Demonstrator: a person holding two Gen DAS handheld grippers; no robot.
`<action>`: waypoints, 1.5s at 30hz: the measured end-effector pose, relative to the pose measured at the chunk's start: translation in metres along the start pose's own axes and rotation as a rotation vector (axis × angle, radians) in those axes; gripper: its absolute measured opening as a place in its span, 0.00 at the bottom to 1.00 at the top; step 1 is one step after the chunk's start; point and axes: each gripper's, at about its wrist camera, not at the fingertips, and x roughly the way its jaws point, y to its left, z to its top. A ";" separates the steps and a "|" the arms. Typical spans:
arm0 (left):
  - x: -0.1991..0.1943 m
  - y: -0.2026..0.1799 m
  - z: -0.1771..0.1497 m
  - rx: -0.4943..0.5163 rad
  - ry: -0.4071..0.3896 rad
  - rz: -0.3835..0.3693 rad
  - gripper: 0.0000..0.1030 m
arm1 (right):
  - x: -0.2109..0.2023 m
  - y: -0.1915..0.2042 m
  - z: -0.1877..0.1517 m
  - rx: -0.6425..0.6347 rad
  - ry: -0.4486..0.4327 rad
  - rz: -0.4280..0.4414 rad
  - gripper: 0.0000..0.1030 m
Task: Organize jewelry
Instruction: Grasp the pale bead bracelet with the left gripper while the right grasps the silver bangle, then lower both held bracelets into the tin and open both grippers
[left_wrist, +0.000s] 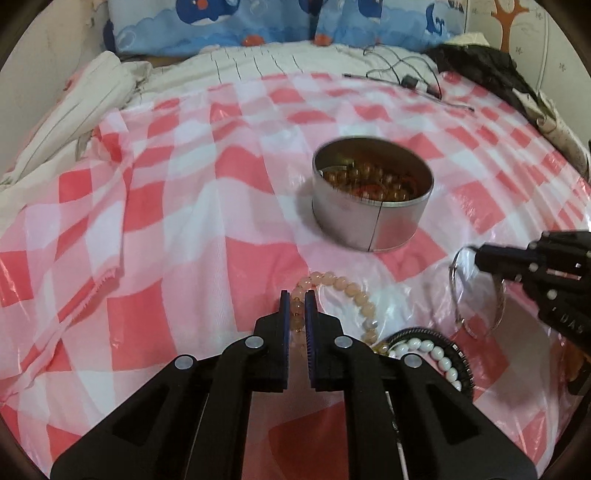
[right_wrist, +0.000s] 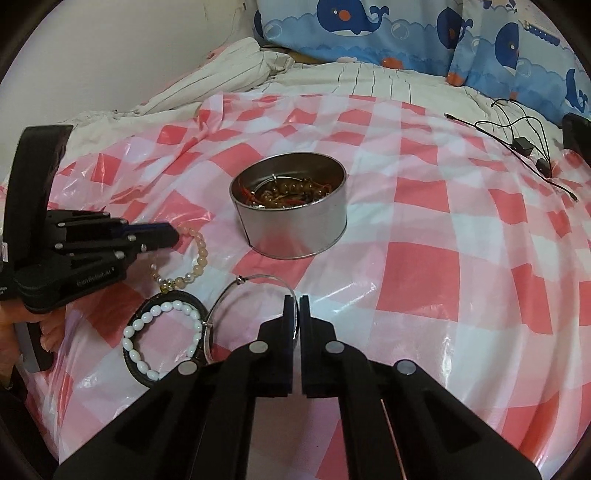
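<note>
Left hand-held gripper (left_wrist: 294, 299) pinches pink bead bracelet (left_wrist: 347, 291); right hand-held gripper (right_wrist: 294, 304) clamps thin bangle (right_wrist: 236, 299), partly hidden.

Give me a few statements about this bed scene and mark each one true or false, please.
1. The left tongs are closed on the pink bead bracelet. True.
2. The round tin is empty. False: beads and red cord lie inside.
3. The right tongs grip the thin wire bangle. True.
4. The white bead bracelet is in the tin. False: it lies on the checked sheet, over a dark bracelet.
</note>
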 end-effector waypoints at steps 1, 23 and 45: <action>0.002 0.000 -0.001 -0.002 0.006 0.000 0.12 | 0.001 -0.001 0.000 0.002 0.004 -0.010 0.04; -0.016 -0.017 0.001 0.059 -0.081 -0.012 0.06 | 0.001 -0.027 -0.001 0.192 -0.011 0.230 0.04; -0.044 -0.017 0.008 0.064 -0.164 -0.009 0.06 | -0.009 -0.033 0.002 0.255 -0.074 0.308 0.04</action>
